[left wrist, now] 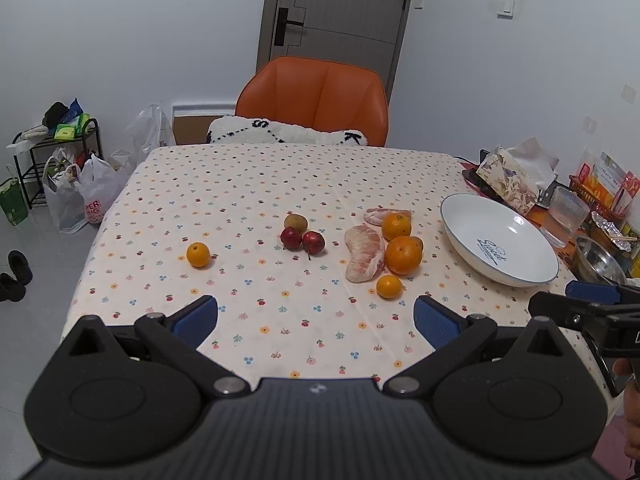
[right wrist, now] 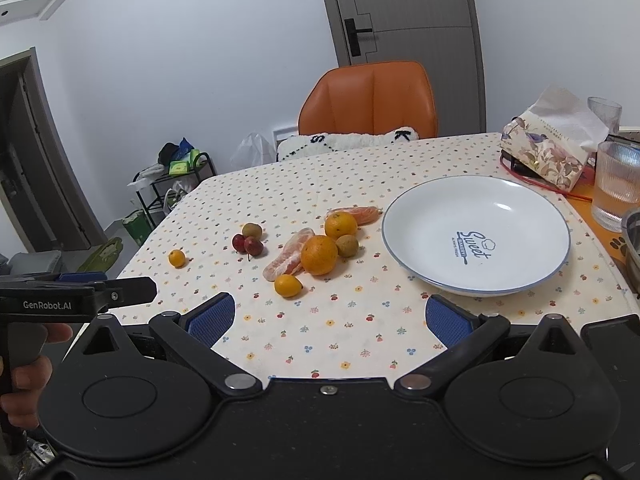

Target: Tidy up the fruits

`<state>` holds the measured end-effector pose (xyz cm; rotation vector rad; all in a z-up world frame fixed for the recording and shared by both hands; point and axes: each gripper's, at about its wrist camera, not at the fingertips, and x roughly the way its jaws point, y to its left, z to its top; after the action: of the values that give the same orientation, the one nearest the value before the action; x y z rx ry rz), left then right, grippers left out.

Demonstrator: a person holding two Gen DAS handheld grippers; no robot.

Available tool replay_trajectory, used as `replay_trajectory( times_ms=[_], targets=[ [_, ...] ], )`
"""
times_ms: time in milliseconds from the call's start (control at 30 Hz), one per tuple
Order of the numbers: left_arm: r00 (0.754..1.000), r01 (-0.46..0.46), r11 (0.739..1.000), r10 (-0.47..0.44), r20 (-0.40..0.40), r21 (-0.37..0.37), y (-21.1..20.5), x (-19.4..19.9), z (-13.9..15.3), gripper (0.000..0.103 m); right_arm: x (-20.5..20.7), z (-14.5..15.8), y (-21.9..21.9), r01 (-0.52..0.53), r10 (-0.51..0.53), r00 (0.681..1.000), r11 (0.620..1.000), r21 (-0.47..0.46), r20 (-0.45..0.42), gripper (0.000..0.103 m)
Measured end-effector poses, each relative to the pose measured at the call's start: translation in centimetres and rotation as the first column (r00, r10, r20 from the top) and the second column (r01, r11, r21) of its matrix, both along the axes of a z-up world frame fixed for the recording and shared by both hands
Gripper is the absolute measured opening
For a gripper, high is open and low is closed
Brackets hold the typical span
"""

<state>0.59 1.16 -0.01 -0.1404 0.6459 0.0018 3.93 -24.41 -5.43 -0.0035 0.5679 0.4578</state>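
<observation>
— Fruit status?

— Loose on the table (left wrist: 248,184), none in the white plate (right wrist: 440,280). One small orange (left wrist: 198,254) sits alone at the left. Two red fruits (left wrist: 302,240) touch a brownish one (left wrist: 295,222) at centre. The large orange (left wrist: 403,254) is clustered with a second orange (left wrist: 396,226), two peeled pomelo segments (left wrist: 365,254) and a small yellow citrus (left wrist: 389,286), left of the plate.

— Grippers?

— Left gripper (left wrist: 316,320) spread wide, holding nothing, above the near table edge. Right gripper (right wrist: 330,316) likewise spread and empty, facing the plate.

— Differences between views?

— Right wrist view shows a brown fruit (right wrist: 346,245) behind the large orange, largely hidden in the left view, plus a dark doorway (right wrist: 36,160). Left wrist view alone shows plastic bags (left wrist: 80,196) and shoes (left wrist: 16,276) on the floor.
</observation>
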Motion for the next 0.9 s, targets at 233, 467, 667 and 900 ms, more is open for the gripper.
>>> replay_trajectory(
  times_ms=[233,467,667,900],
  targets=[
    [1.0,0.013,1.0,-0.013,0.013,-0.017,0.3,0.9,-0.8,0.103,1.3,-0.7,0.4,-0.015,0.015,1.0,1.0,0.003,-0.014,0.103],
    [1.0,0.014,0.999,-0.013,0.013,-0.036,0.7,2.5,-1.9,0.101,2.9,-1.8,1.1,-0.042,0.042,0.999,0.999,0.006,-0.032,0.102],
    [1.0,0.013,0.999,-0.012,0.006,-0.045,1.3,4.0,-2.8,0.096,4.7,-2.7,1.8,-0.059,0.06,0.995,0.998,0.022,-0.077,0.087],
    [1.0,0.007,0.998,-0.007,-0.007,-0.057,2.1,5.5,-3.8,0.091,6.5,-3.5,2.6,-0.064,0.066,0.993,0.997,0.032,-0.093,0.078]
  ],
)
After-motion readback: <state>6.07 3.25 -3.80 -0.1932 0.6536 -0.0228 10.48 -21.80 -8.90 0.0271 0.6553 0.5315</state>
